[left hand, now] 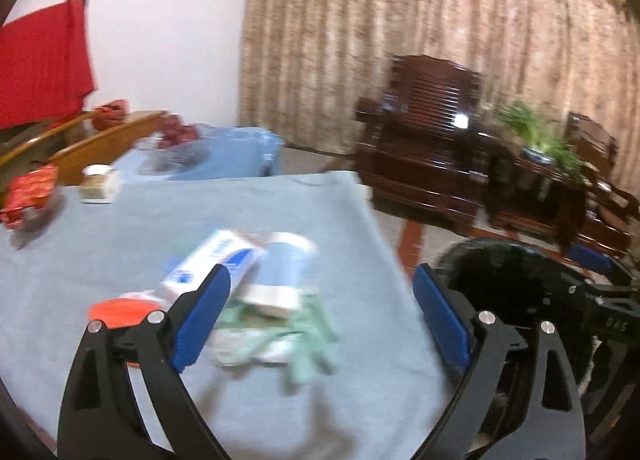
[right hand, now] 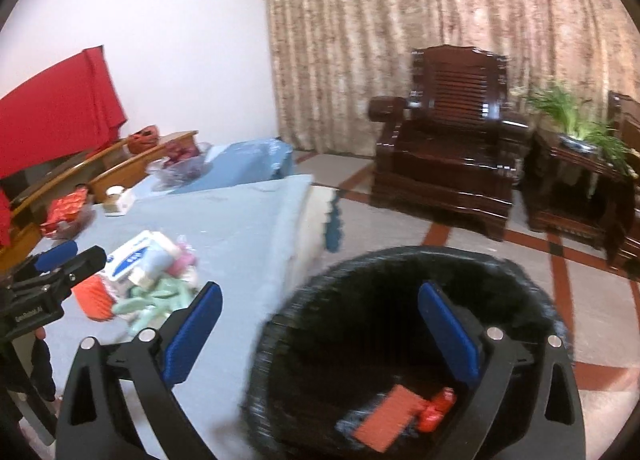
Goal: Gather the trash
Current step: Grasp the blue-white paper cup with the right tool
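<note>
A pile of trash lies on the blue tablecloth (left hand: 100, 252): a white-and-blue box (left hand: 212, 264), a pale blue tube (left hand: 280, 264), crumpled green gloves (left hand: 308, 340) and an orange piece (left hand: 116, 310). My left gripper (left hand: 320, 276) hovers just in front of the pile, open and empty; it also shows at the left edge of the right wrist view (right hand: 74, 256). My right gripper (right hand: 322, 290) is open and empty over the black bin (right hand: 400, 254), which stands on the floor beside the table. A red card and red wrappers (right hand: 390, 416) lie at the bin's bottom. The bin (left hand: 504, 264) is blurred in the left wrist view.
At the table's far left lie a red packet (left hand: 32, 192), a white cup (left hand: 98, 180) and a clear bag of red fruit (left hand: 176, 136). A dark wooden armchair (right hand: 448, 156) and a side table with a plant (right hand: 576, 128) stand before the curtain. Tiled floor surrounds the bin.
</note>
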The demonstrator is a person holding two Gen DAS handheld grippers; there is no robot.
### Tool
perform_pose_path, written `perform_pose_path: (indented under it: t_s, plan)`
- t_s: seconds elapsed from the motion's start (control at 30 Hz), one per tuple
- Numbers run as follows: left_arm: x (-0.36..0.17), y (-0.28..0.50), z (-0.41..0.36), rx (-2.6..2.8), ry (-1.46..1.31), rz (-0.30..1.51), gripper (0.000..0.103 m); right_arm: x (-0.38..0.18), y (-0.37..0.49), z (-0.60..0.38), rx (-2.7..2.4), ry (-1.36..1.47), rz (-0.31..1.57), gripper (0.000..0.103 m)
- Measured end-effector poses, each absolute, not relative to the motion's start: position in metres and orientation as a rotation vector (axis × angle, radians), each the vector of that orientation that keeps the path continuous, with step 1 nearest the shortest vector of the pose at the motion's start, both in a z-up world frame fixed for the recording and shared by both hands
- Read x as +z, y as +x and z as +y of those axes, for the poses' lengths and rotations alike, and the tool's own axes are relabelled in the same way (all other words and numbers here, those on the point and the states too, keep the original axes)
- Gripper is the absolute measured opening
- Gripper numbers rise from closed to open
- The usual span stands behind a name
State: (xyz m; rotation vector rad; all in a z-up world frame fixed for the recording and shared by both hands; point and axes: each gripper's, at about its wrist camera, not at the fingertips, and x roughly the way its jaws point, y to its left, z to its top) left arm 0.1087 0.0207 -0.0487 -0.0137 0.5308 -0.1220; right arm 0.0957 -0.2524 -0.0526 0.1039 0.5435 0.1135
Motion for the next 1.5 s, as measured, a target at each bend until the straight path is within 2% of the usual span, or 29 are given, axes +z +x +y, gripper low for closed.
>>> perform_pose_path:
  t_s: [0.37,0.77,1.03,1.23,1.3,1.37,1.5]
  plan:
    - [-0.059,0.105,0.103,0.076,-0.032,0.549,0.090,-0.062,0.135,-0.164,0.256,0.054,0.569,0.097]
    - [-0.077,0.118,0.133,0.137,-0.055,0.566,0.090,-0.079,0.171,-0.103,0.325,0.036,0.637,0.096]
    - [-0.089,0.125,0.152,0.151,-0.077,0.579,0.090,-0.095,0.189,-0.081,0.341,0.036,0.701,0.089]
    - [-0.093,0.128,0.160,0.157,-0.090,0.584,0.090,-0.104,0.200,-0.072,0.366,0.047,0.749,0.075]
    - [-0.094,0.130,0.163,0.157,-0.091,0.584,0.090,-0.106,0.202,-0.068,0.373,0.043,0.762,0.065]
    - [-0.094,0.131,0.164,0.156,-0.090,0.581,0.090,-0.109,0.204,-0.066,0.388,0.042,0.778,0.059]
    - [-0.093,0.133,0.165,0.154,-0.095,0.576,0.090,-0.110,0.203,-0.062,0.422,0.038,0.792,0.041]
